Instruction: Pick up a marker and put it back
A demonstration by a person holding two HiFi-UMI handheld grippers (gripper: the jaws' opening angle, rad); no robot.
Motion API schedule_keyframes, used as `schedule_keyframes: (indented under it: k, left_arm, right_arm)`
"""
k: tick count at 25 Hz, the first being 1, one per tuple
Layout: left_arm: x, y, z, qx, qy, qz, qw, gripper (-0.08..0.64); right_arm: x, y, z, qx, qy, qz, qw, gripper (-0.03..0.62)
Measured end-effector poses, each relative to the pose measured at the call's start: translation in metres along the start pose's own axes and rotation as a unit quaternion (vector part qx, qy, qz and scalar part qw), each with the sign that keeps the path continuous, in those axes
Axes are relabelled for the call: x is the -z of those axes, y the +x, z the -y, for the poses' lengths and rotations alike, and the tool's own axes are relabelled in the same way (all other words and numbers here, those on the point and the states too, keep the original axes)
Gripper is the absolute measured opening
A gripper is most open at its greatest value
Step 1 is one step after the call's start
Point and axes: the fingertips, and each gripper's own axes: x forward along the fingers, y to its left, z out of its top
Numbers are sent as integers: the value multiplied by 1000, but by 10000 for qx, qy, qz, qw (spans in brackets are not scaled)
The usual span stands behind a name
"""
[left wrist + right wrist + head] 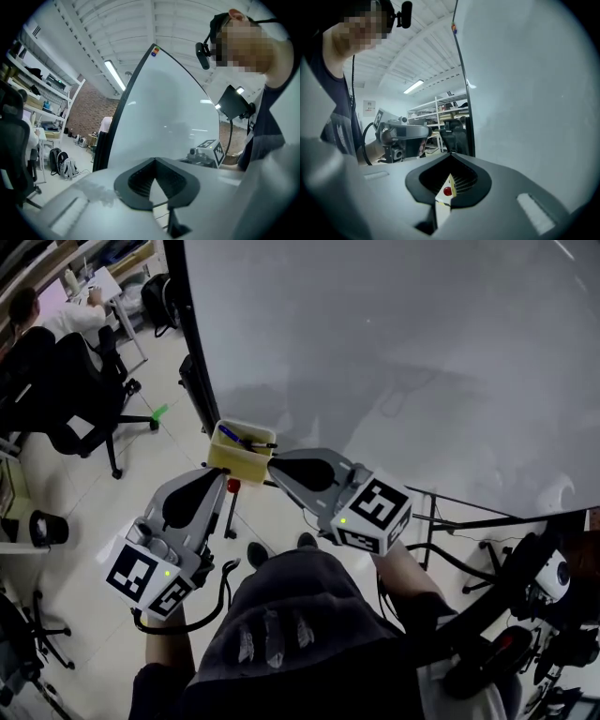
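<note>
Both tongs are seen closed and empty. The left gripper (222, 473) has its jaws fully together, with nothing between them. The right gripper (273, 465) also has its tips meeting. Only the yellow box (228, 463) and a red knob (232, 486) are glimpsed through the gap behind those tips.

No marker is held yet. A blue marker (232, 435) and a dark marker (262, 444) are lying in the yellow box, which sits at the lower left edge of the whiteboard (403, 352). In the head view the box is at 12 o'clock of the left gripper's tips and at 9 o'clock of the right gripper's tips. Both sets of tips are right beside the box wall.

Judged risks:
- If the closed tips are pushed in without being opened, the markers get shoved deeper or the box gets knocked. How the box is fixed cannot be told.
- The dark marker sticks out over the rim at 3 o'clock, just above the right tips. A bump there could lever it out onto the floor.
- The two grippers are crowded at one small box, so a clash between them is likely if both go in.
- The markers are thin and round, so an off-centre pinch could let one roll or slip out.
- The whiteboard could be nudged or scraped by the right gripper.
</note>
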Motion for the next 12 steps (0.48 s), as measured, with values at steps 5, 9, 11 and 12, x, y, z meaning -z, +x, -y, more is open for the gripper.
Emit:
schedule_keyframes:
  k: [5, 9, 11, 12]
  left_arm:
    - [9, 9, 43, -7, 102, -124, 9999, 6]
    - [13, 29, 87, -245, 231, -148, 9993, 6]
    - [17, 44, 110, -408, 208, -46, 9989, 6]
    - [19, 51, 123, -482, 163, 13, 9987, 6]
  right_arm:
    - [2, -40, -4, -65, -38, 156, 9999, 2]
    - [9, -86, -5, -368, -134, 361, 9986, 2]
    - [19, -120, 2, -421, -92, 427, 9982, 2]
    - [26, -138, 6, -415, -43, 452, 9981, 2]
